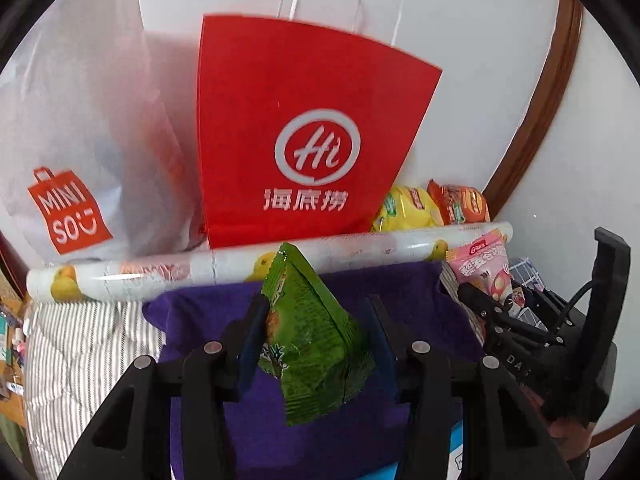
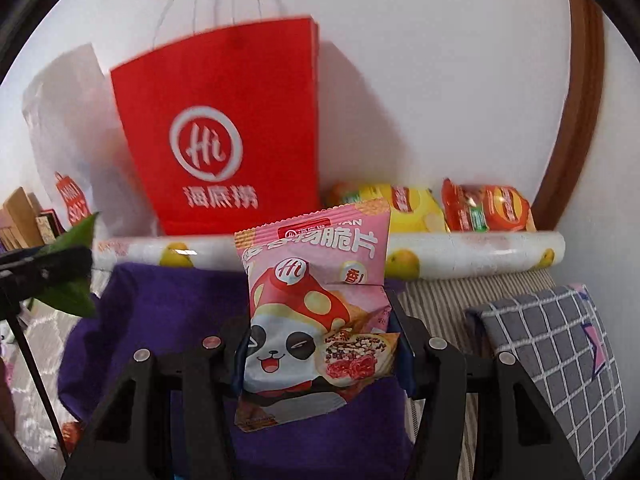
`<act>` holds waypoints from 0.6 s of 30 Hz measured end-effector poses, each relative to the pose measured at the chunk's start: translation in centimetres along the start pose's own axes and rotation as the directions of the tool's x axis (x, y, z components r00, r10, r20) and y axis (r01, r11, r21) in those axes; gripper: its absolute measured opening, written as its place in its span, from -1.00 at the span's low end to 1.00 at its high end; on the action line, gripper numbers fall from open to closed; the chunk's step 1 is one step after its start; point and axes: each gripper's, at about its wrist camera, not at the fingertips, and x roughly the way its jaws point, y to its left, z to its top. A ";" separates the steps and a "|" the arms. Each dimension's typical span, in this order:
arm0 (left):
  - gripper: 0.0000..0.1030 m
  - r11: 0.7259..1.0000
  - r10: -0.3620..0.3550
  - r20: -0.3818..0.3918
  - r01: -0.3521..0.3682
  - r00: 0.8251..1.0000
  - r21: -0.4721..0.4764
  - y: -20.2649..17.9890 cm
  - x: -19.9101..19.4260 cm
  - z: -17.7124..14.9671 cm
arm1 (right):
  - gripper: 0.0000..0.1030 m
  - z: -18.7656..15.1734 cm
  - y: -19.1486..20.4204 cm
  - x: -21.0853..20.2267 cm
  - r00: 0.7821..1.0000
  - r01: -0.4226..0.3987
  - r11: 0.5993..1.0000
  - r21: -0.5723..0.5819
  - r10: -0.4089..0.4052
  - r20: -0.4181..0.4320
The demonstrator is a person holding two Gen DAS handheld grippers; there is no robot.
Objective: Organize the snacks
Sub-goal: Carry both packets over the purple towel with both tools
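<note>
Green crinkly foil pack (image 1: pixel 308 332) pinched in left gripper (image 1: pixel 316 344) | glossy pink pack (image 2: pixel 320 312) pinched in right gripper (image 2: pixel 320 344) | both above purple cloth (image 1: pixel 400 288) | advice: keep grips firm, lift clear of roll (image 1: pixel 224 268) | beyond: stiff red bag (image 1: pixel 304 128), likely target

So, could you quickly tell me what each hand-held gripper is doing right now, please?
Left hand-held gripper: closed on the green snack packet.
Right hand-held gripper: closed on the pink panda snack packet.
</note>
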 end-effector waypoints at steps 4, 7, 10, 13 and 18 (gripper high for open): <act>-0.10 1.000 0.005 -0.013 -0.005 1.000 0.008 -0.2 0.7 -0.2 | 0.07 -1.1 -0.8 1.1 0.999 0.006 1.000 0.018 -0.005 -0.033; -0.10 1.000 0.006 -0.020 -0.006 1.000 0.014 -0.6 1.1 -0.4 | 0.07 -1.6 -1.1 1.9 0.998 0.024 1.000 0.007 -0.024 -0.050; -0.10 0.999 0.014 -0.035 -0.013 0.999 0.033 -1.1 1.6 -0.7 | 0.07 -2.1 -1.3 2.8 0.996 0.039 0.999 -0.007 -0.039 -0.080; -0.10 0.999 0.014 -0.046 -0.012 0.999 0.037 -1.4 2.1 -0.8 | 0.07 -2.5 -1.5 3.3 0.994 0.042 0.999 -0.010 -0.042 -0.098; -0.10 0.999 0.021 -0.058 -0.019 0.998 0.035 -1.3 2.3 -0.9 | 0.07 -2.8 -1.8 3.9 0.992 0.040 0.999 -0.006 -0.041 -0.123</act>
